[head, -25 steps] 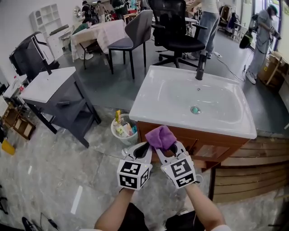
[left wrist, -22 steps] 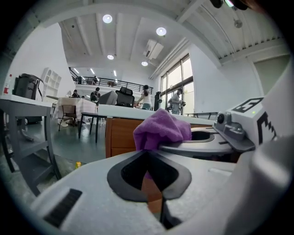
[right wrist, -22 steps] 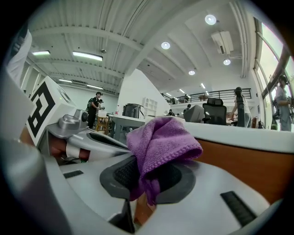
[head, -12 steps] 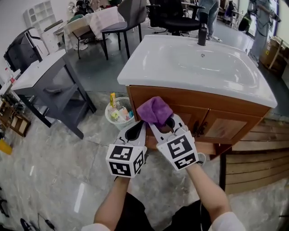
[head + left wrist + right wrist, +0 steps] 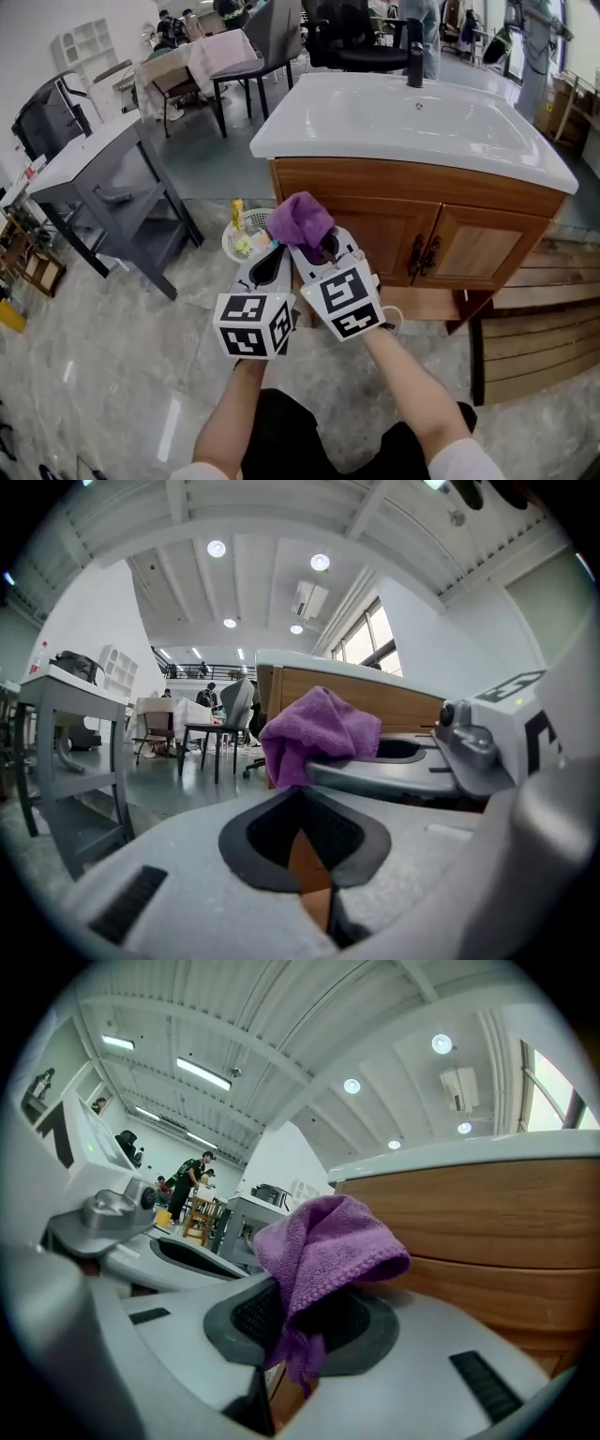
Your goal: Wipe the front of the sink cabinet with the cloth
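Pinching the purple cloth (image 5: 298,221) in our right tool (image 5: 316,247), we hold it near the sink cabinet (image 5: 394,184) front's left end; our left tool (image 5: 273,257) is closed, empty. Wiping seems hardly begun.

One cloth (image 5: 298,218); two tools, left tool (image 5: 269,265) and right tool (image 5: 323,251); one sink (image 5: 412,127); two cabinet doors (image 5: 380,239); one bin (image 5: 242,236).

text: none legible | labels: none | brands: none | numbers: none | signs: none
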The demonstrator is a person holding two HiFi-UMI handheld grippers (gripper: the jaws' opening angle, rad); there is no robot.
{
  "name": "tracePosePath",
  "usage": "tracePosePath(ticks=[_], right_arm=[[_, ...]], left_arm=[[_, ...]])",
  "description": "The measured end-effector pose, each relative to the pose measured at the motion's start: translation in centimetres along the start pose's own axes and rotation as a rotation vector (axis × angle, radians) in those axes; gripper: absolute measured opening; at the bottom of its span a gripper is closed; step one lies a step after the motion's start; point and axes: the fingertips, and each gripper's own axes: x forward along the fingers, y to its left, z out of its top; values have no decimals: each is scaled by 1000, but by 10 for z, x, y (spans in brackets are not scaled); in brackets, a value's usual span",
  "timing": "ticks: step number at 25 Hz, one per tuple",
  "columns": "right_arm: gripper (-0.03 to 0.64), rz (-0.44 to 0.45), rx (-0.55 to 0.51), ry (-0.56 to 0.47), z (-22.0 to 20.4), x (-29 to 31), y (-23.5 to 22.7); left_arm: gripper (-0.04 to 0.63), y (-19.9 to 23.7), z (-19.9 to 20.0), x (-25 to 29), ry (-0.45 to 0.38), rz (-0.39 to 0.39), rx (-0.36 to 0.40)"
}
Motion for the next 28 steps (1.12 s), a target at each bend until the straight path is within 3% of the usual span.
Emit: tracePosePath(ticks=[7, 28], right_arm=[[72, -48, 3, 23, -10, 6, -5], [72, -213, 20, 96, -24, -93, -95]], left_arm=[[5, -1, 0, 1, 9, 14, 14], [5, -106, 4, 43, -8, -208, 26]])
